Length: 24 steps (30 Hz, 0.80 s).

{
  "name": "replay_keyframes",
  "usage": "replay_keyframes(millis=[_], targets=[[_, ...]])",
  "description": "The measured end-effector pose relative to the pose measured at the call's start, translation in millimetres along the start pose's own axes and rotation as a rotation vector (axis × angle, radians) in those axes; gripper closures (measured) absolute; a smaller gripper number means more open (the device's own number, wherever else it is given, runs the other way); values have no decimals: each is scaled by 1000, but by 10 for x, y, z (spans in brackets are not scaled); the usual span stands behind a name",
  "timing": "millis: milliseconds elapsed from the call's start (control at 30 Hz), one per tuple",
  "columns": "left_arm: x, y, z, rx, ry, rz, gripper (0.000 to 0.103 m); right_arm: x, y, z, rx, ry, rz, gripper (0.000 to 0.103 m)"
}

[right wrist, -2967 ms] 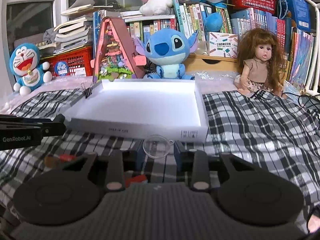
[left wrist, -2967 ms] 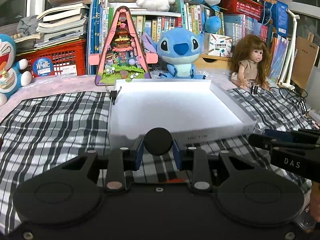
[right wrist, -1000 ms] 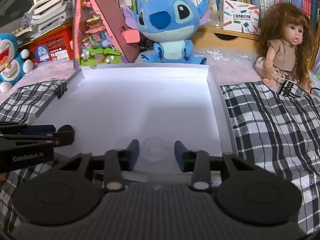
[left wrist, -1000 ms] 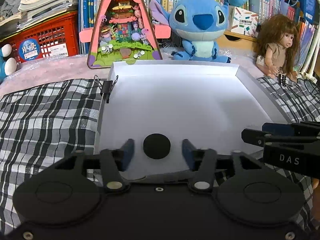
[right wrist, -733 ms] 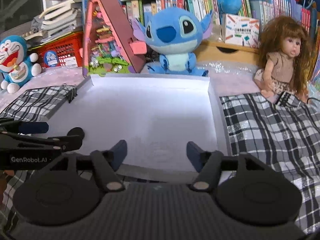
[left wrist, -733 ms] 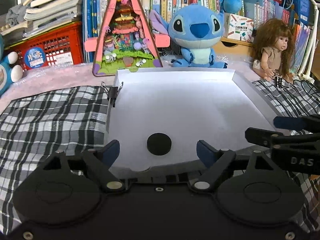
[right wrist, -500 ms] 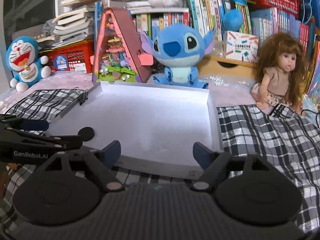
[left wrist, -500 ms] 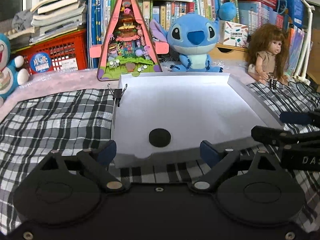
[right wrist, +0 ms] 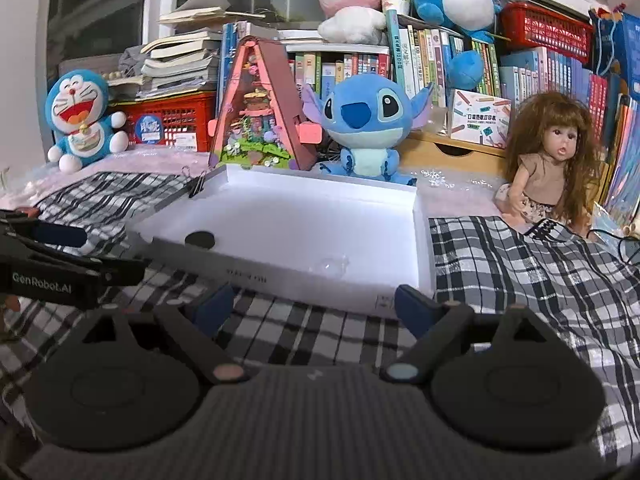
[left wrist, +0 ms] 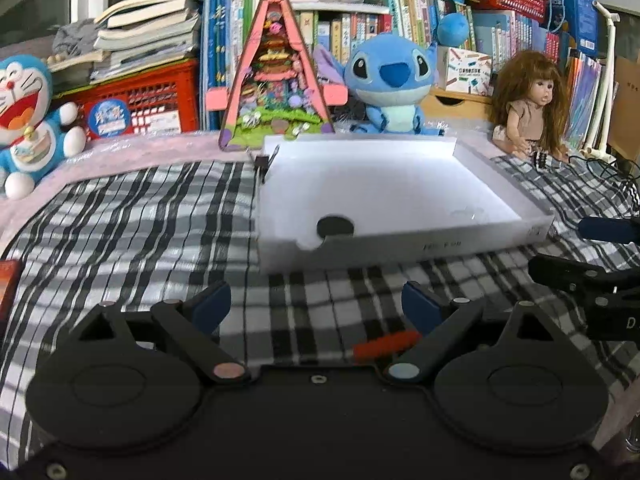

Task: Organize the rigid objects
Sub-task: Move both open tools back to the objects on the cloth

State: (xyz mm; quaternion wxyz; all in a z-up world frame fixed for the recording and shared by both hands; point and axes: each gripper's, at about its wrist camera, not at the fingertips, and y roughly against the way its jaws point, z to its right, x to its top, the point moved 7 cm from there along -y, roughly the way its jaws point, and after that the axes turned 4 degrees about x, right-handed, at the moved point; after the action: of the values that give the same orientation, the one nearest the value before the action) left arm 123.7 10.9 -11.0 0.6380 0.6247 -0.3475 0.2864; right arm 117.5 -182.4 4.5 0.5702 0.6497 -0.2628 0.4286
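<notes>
While both handheld grippers hang over the black-and-white checked cloth (left wrist: pixel 132 216) in front of it, the shallow white cardboard tray (left wrist: pixel 420 246) holds the two items being sorted. A round black disc (left wrist: pixel 335 227) lies flat on the tray floor just behind a notch in the near wall, toward the left corner; a small clear plastic lid (right wrist: pixel 331 266), hard to make out against the white, lies toward the near right corner, well apart from the disc.

The left gripper (left wrist: pixel 316 306) has its blue-padded fingers (left wrist: pixel 210 306) spread wide, released, with only checked cloth between them. The right gripper (right wrist: pixel 314 306) is still spreading its jaws, its blue fingers (right wrist: pixel 414 308) likewise empty; neither touches the tray.

A black binder clip (left wrist: pixel 262 160) is clamped on the tray's far left corner. Behind the tray stand a pink triangular toy house (left wrist: pixel 276 80), a blue plush alien (left wrist: pixel 390 80) and a long-haired doll (left wrist: pixel 528 100), with a blue-and-white plush cat (right wrist: pixel 82 120) at the left, before shelves of books. A blurred red object (left wrist: pixel 386 344) lies on the cloth near the left gripper.
</notes>
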Motion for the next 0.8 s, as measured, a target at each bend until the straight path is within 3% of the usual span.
replay_keyframes(millis=[333, 433, 533, 700, 800], targets=[[-271, 108, -110, -19, 23, -34, 13, -320, 77, -93, 27, 53, -41, 9], [-308, 149, -89, -33, 11, -34, 18, -400, 95, -105, 34, 56, -55, 9], [-343, 178, -55, -49, -11, -37, 29, -474, 110, -117, 54, 53, -69, 12], [-407, 207, -41, -65, -20, -51, 55, -530, 154, -175, 81, 72, -77, 24], [-431, 208, -45, -67, -28, -60, 62, -549, 167, -208, 85, 82, -79, 29]])
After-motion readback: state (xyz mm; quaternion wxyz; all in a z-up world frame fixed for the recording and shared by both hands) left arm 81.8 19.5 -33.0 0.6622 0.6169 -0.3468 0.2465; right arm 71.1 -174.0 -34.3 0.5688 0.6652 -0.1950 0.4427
